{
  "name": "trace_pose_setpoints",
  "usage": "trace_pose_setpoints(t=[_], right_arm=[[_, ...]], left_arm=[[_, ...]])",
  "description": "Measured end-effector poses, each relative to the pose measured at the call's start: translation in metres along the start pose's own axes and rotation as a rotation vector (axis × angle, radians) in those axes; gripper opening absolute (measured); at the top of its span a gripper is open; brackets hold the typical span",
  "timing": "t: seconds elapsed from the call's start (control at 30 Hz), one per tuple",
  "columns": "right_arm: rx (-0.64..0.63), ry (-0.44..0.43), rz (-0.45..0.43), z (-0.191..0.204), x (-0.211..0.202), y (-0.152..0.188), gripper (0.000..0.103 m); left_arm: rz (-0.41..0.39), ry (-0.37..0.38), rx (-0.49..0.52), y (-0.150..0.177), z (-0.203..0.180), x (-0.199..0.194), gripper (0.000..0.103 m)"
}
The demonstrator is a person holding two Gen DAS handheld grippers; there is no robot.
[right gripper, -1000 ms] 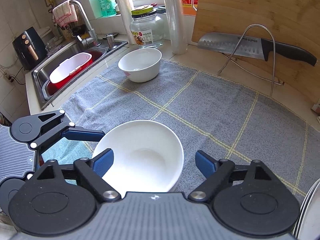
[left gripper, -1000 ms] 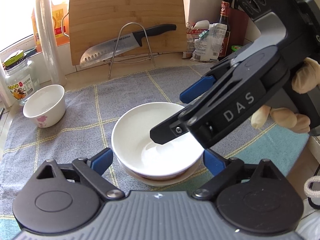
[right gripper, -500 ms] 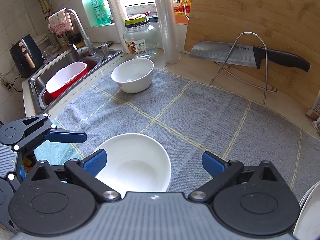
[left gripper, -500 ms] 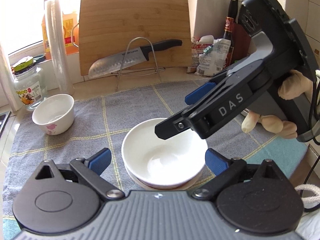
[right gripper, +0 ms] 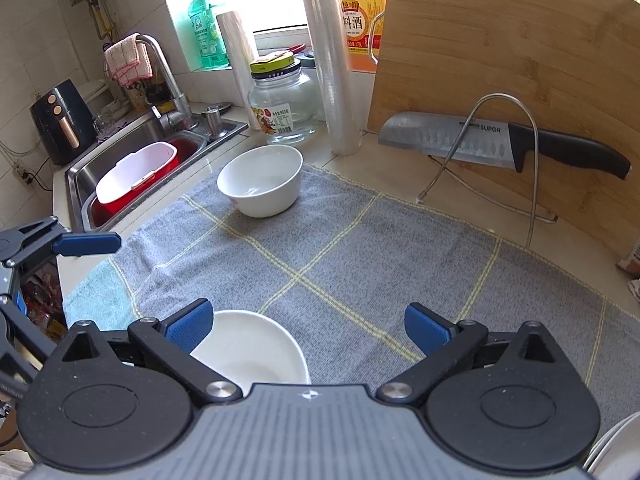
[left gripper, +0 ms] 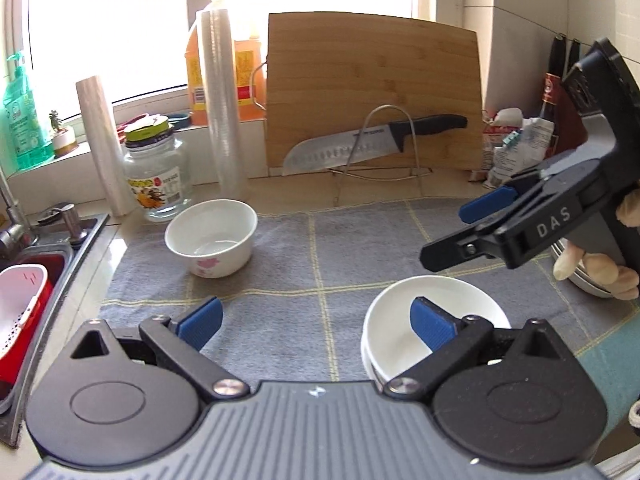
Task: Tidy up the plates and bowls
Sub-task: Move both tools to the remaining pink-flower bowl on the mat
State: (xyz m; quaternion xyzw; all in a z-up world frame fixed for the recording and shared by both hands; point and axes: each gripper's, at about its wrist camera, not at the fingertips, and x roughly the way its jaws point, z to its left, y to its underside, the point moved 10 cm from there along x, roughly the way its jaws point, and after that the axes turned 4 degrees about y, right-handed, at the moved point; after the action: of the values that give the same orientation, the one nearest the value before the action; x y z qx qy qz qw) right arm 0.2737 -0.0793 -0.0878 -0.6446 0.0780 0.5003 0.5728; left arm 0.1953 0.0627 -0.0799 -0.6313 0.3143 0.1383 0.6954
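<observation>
A wide white bowl [left gripper: 472, 300] rests on the grey checked cloth [left gripper: 320, 256], seemingly stacked on another white dish. My left gripper [left gripper: 316, 324] hovers left of it with jaws still opening and nothing between them; its right pad [left gripper: 434, 326] overlaps the bowl in the picture. My right gripper [left gripper: 460, 228] hangs above and beyond that bowl, open and empty. In the right wrist view the same bowl [right gripper: 248, 352] lies behind the left pad of my right gripper [right gripper: 308, 326]. A smaller white bowl with a pink flower [left gripper: 212, 236] [right gripper: 260, 180] stands at the cloth's far left.
A sink [right gripper: 120, 156] with a red-and-white basket [right gripper: 136, 176] lies to the left. Along the back stand a glass jar [left gripper: 156, 176], film rolls, a bamboo board [left gripper: 372, 92] and a knife [left gripper: 372, 144] on a wire rack. Plate rims [right gripper: 616, 448] show at the right.
Both grippers drew back from the wide bowl and their jaws spread wider. The left view swung left, so the bowl now sits at its right instead of between the fingers.
</observation>
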Motion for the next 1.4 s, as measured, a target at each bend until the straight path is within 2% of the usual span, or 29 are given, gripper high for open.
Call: trace_pose_setpoints(t=[0.23, 0.43, 0.73, 0.97, 1.4], right_arm=[[-0.002, 0.048, -0.016, 0.006, 0.003, -0.017, 0.103], [0.013, 0.121, -0.006, 0.025, 0.017, -0.036, 0.103], [0.000, 0.171, 0.035, 0.063, 0.055, -0.072, 0.103], [-0.006, 0.164, 0.072, 0.074, 0.085, -0.097, 0.103], [0.025, 0.092, 0.154, 0.071, 0.145, -0.118, 0.103]], left_arm=[[-0.032, -0.036, -0.021, -0.004, 0.046, 0.014, 0.102], [-0.033, 0.024, -0.005, 0.004, 0.085, 0.033, 0.102], [-0.046, 0.051, 0.081, 0.009, 0.132, 0.069, 0.102], [-0.022, 0.061, 0.109, 0.012, 0.145, 0.098, 0.102], [0.015, 0.105, 0.170, 0.012, 0.137, 0.137, 0.102]])
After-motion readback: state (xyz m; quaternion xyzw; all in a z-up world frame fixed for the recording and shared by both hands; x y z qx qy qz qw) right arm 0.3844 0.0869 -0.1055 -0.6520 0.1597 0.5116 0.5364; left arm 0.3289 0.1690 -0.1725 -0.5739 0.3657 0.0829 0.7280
